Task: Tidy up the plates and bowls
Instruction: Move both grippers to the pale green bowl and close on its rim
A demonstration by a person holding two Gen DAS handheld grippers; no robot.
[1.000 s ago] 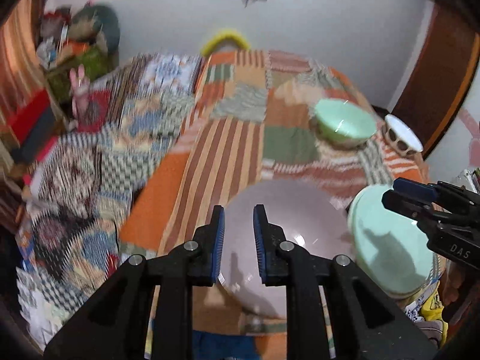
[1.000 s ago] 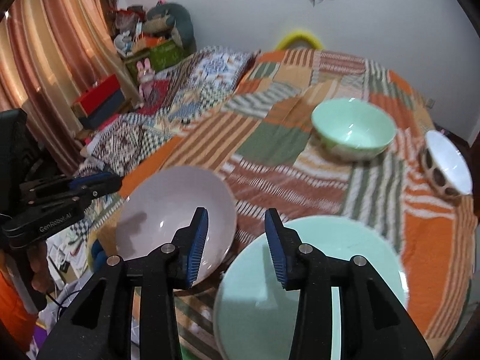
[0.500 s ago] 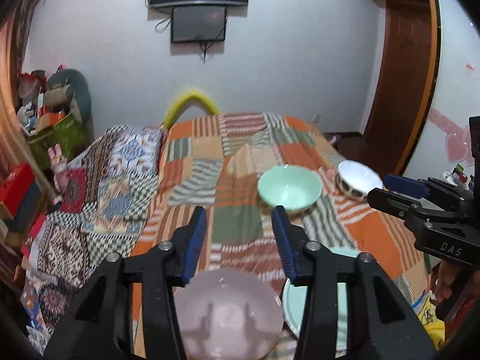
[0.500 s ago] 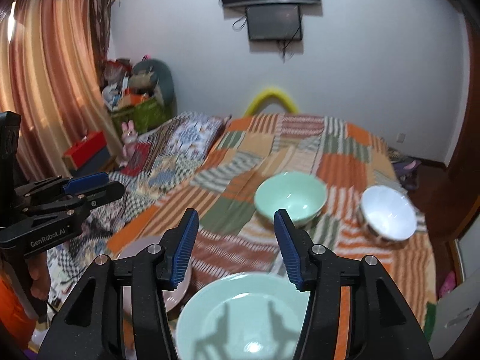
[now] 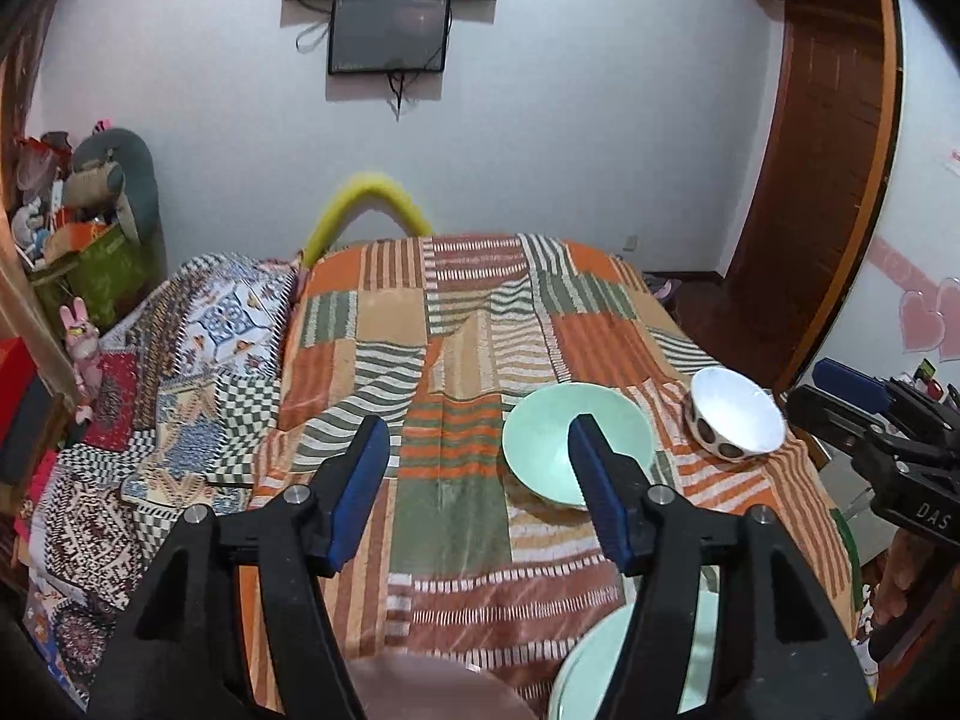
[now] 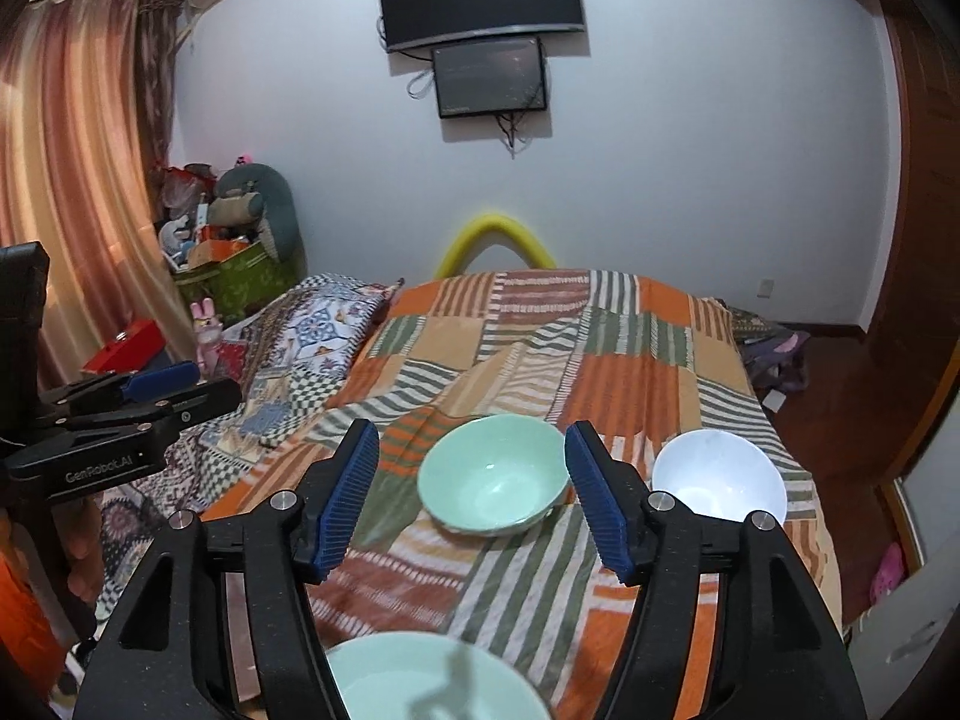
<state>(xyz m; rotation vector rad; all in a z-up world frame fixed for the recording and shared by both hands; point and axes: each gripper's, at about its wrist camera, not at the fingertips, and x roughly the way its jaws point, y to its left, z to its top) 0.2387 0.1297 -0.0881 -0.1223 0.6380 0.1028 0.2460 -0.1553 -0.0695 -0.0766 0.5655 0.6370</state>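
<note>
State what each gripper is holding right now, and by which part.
Nothing is held. The left gripper and the right gripper are both open and empty, above the bed.

A bed (image 6: 654, 324) spread with an orange, green and cream striped patchwork cover (image 5: 480, 324) carries the crockery. On it sits a mint green bowl (image 6: 493, 476), a white bowl with dark spots (image 5: 733, 420) just to its right, a mint green plate (image 6: 432, 681) at the near edge, and a pinkish plate (image 5: 420, 687) beside that
</note>
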